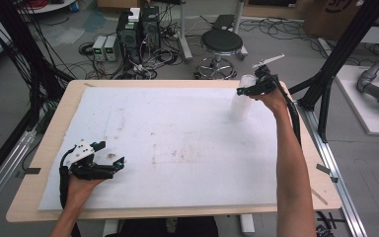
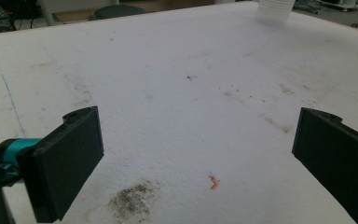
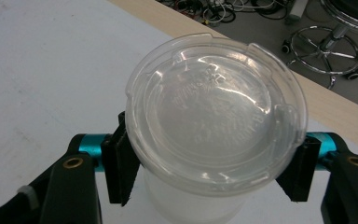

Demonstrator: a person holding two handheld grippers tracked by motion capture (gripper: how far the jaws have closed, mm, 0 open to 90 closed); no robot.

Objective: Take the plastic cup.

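My right gripper (image 1: 250,90) is at the far right of the white surface (image 1: 177,128), its fingers (image 3: 120,158) set on either side of a clear plastic cup (image 3: 214,126) just under the rim. The cup stands upright on the surface near the far edge, with a clear lid (image 3: 216,109) snapped on top. In the right gripper view both fingers press against the cup's wall, so I am gripping it.

My left gripper (image 1: 109,167) rests low at the near left corner of the surface, well apart from the cup. Its fingers (image 2: 67,161) are spread wide with nothing between them. Below them the surface has a dark smudge (image 2: 133,200) and a small orange scrap (image 2: 214,183).
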